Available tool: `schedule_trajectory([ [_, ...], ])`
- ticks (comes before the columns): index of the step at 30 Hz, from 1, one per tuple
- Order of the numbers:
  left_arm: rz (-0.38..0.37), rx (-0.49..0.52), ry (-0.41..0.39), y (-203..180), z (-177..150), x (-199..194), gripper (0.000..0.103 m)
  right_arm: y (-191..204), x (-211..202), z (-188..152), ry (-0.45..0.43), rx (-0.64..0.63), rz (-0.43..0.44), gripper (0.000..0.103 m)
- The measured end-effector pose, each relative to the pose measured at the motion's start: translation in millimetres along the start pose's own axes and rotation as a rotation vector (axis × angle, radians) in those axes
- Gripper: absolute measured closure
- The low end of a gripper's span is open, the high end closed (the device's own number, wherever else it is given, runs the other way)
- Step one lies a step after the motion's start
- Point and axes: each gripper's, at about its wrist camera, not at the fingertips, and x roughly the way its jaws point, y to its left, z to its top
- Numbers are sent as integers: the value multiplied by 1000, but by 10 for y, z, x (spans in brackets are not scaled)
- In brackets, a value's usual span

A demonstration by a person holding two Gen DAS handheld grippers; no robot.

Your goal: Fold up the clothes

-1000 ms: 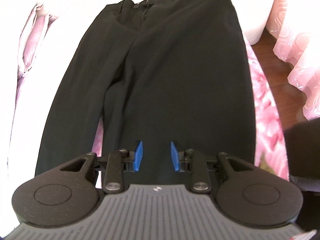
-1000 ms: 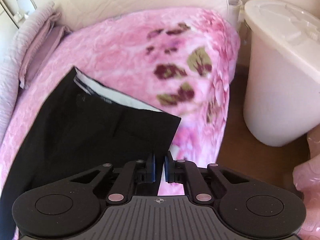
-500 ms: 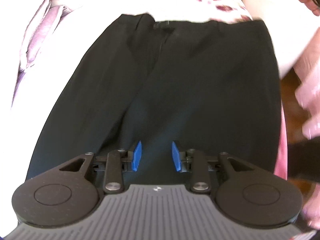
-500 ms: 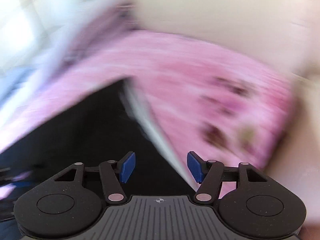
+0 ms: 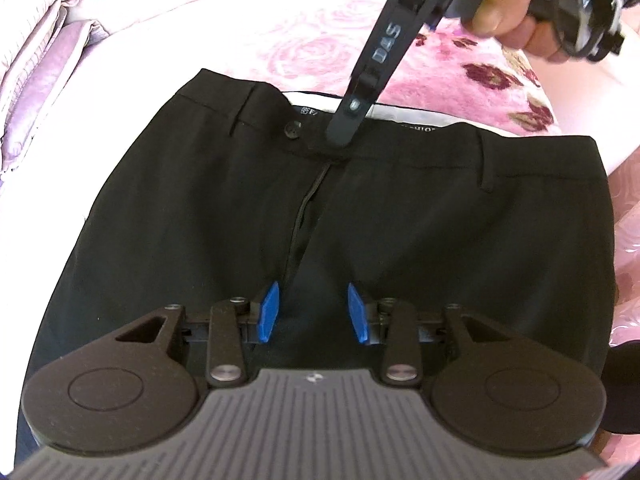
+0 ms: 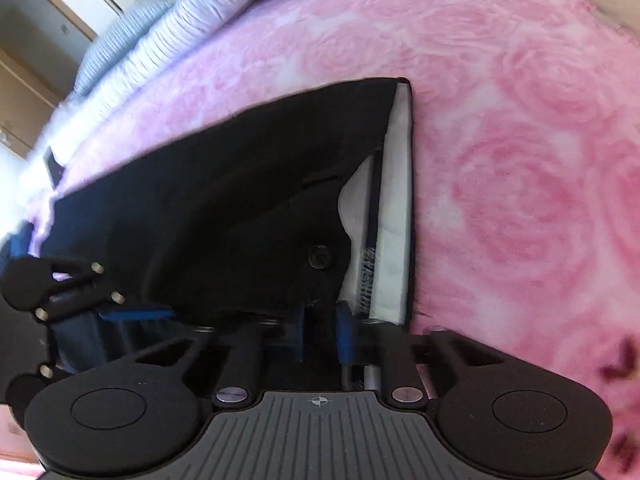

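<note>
Evidently unfolded, the black tailored trousers (image 5: 360,208) lie flat on pink rose bedding (image 6: 520,160), right gripper (image 6: 322,330) pinching their waistband centre, left gripper (image 5: 314,312) parted above the crotch.

**Trousers spread flat on the bed, a gripper at each end of the fly**

The trousers (image 5: 400,216) lie flat on the bedspread (image 5: 320,48), waistband toward the far side. Pillows (image 5: 48,80) sit along the bed's left edge, apart from the trousers. The left gripper (image 5: 314,312) hovers over the crotch, at the lower end of the fly, fingers spread. The right gripper (image 6: 322,332) reaches in from the far right, its tip at the waistband centre, just beside the button (image 5: 293,129). A hand (image 5: 516,8) holds it above the bedspread.
</note>
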Motion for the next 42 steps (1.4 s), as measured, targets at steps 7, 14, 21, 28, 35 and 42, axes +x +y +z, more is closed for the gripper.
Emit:
schedule_trajectory([
  [7,13,-32,-37,77,7,-36,68,144,-320,179,-94,-48,35,98],
  [14,-14,-36,-15,116,24,93,67,-46,-21,131,-13,14,-13,99],
  [21,-36,-33,-4,138,32,161,64,-22,-286,-124,-13,76,-9,100],
  [28,-35,-57,-18,151,-31,139,64,72,-404,165,-48,2,122,97],
  [35,-9,-120,-36,156,-53,70,63,92,-324,411,-87,-78,137,99],
  [42,9,-207,-34,173,-184,-94,63,34,93,419,-21,-145,4,98],
])
